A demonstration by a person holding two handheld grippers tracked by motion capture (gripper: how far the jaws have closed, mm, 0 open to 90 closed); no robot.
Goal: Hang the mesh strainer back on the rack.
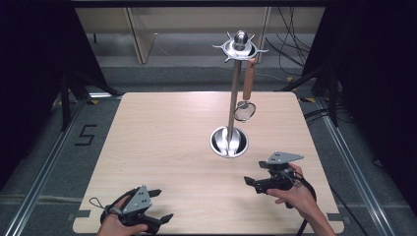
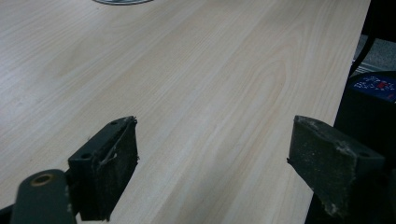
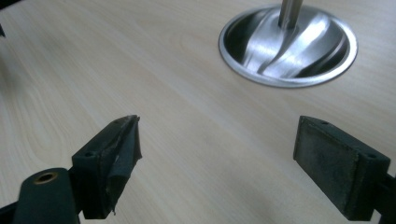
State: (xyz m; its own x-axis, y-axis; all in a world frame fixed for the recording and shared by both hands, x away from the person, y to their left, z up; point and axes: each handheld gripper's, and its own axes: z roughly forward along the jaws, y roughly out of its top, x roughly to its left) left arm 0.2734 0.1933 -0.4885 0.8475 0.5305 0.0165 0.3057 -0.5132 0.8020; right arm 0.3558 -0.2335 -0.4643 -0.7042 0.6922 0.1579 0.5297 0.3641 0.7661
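Observation:
A steel utensil stand (image 1: 234, 88) rises from a round dished base (image 1: 229, 142) right of the table's middle. Its hook crown (image 1: 239, 46) carries a small strainer with a wooden handle (image 1: 248, 81) and a mesh bowl (image 1: 244, 111). My left gripper (image 1: 161, 205) rests near the front left edge, open and empty; in the left gripper view (image 2: 215, 156) only bare tabletop lies between the jaws. My right gripper (image 1: 254, 180) sits at the front right, open and empty. The right gripper view (image 3: 217, 156) has the stand's base (image 3: 287, 44) ahead and to the right.
The light wooden table (image 1: 162, 132) is bordered by dark floor and metal rails. Cables (image 1: 295, 44) lie behind the table at the right. A dark device with a blue top (image 2: 376, 88) sits beyond the table edge in the left gripper view.

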